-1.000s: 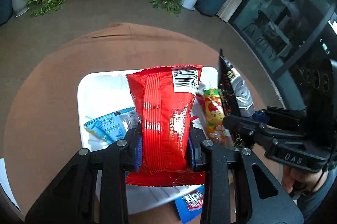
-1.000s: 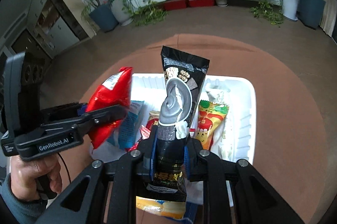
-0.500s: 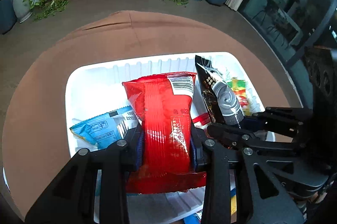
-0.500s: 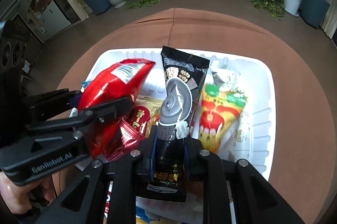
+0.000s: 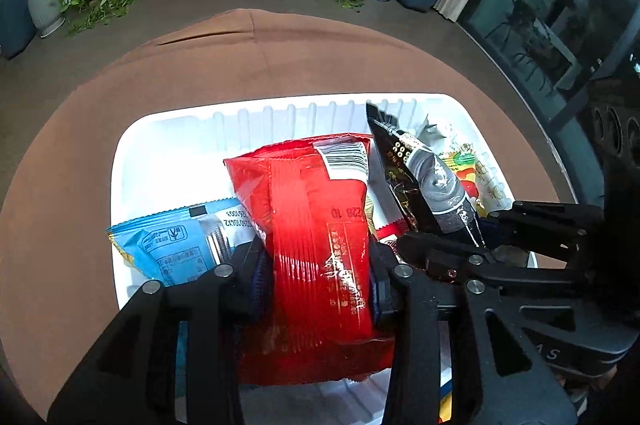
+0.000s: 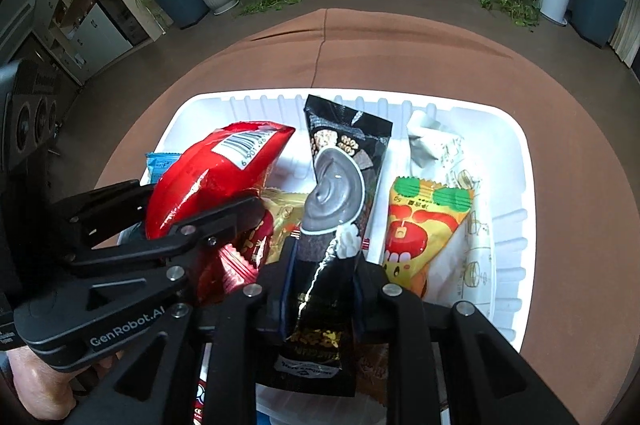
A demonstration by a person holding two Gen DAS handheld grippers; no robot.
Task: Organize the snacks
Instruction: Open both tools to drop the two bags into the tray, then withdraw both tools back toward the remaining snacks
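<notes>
Snacks over the white tray point(image 5: 280, 113) — both hand-held grippers' jaws opening, red bag point(image 5: 316, 225) left, black packet point(image 6: 332, 225) right.

White tray point(image 5: 168, 145) is bare at its far-left corner; packets crowd the rest.

bright overhead glare, sharp focus, heavy fisheye edges.

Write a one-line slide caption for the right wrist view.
Right tool, jaws opening, lowers a black snack packet into the white tray beside the left tool's red bag.
</notes>
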